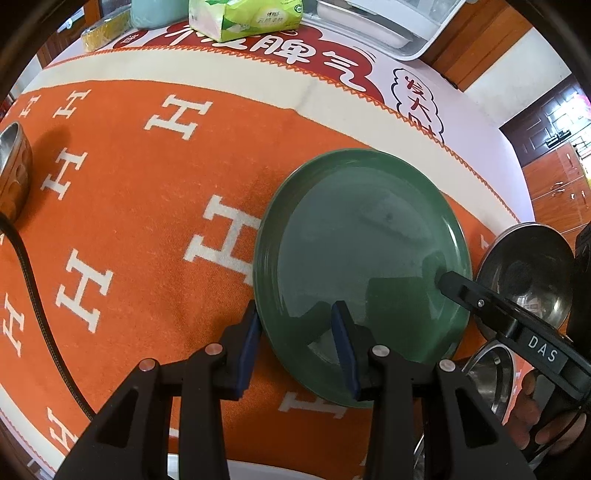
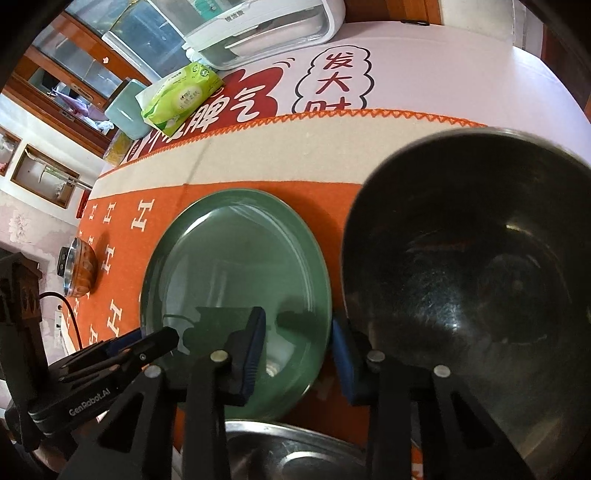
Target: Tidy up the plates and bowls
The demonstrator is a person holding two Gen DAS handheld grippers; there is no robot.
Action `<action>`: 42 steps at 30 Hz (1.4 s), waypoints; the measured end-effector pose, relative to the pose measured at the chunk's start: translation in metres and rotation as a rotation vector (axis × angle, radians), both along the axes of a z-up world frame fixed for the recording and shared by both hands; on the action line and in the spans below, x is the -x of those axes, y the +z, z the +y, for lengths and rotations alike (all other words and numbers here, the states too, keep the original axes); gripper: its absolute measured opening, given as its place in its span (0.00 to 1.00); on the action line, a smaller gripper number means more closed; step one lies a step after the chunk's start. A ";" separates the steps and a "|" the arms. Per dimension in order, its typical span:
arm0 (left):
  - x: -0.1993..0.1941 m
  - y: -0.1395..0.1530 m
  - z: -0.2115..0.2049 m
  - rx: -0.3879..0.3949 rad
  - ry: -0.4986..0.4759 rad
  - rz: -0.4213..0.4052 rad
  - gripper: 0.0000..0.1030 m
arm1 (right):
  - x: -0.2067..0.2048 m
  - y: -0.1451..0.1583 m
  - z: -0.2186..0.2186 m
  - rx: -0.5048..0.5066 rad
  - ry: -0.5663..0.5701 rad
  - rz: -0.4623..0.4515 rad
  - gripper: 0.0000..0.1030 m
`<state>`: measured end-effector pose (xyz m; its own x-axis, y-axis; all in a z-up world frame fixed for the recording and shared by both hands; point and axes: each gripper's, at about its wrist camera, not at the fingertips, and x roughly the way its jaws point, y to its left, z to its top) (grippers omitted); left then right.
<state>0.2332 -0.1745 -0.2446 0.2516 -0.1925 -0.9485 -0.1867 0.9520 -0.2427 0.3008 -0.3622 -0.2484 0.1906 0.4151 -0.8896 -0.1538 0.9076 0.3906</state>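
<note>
A green plate [image 1: 364,266] lies on the orange H-patterned cloth [image 1: 129,221]. My left gripper [image 1: 295,332] is open, its jaws straddling the plate's near-left rim without closing on it. My right gripper [image 2: 297,350] is open, its left finger over the green plate [image 2: 236,273], its right finger by the rim of a large dark steel bowl [image 2: 469,295]. The right gripper's finger [image 1: 476,295] reaches over the plate's right edge in the left wrist view. The dark bowl [image 1: 528,273] sits right of the plate. A second steel bowl [image 2: 291,454] lies at the bottom.
A small dimpled metal bowl [image 1: 14,170] sits far left, also in the right wrist view [image 2: 79,267]. A green tissue pack [image 1: 243,16], a pale green container [image 2: 125,110] and a white appliance [image 2: 266,26] stand at the back. A black cable [image 1: 29,280] crosses the cloth.
</note>
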 end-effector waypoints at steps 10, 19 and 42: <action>0.001 0.000 -0.001 -0.013 0.008 -0.011 0.36 | 0.001 -0.003 -0.004 0.001 -0.015 -0.009 0.21; 0.000 -0.001 -0.004 -0.023 0.010 -0.006 0.36 | 0.000 -0.008 -0.016 -0.067 -0.062 0.015 0.11; 0.026 0.037 0.018 0.042 0.075 -0.137 0.36 | 0.025 0.033 -0.012 -0.128 -0.068 -0.077 0.10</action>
<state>0.2071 -0.1565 -0.2076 0.3930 -0.2072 -0.8959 -0.2191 0.9251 -0.3101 0.2763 -0.3737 -0.2149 0.2874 0.5077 -0.8122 -0.1274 0.8607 0.4929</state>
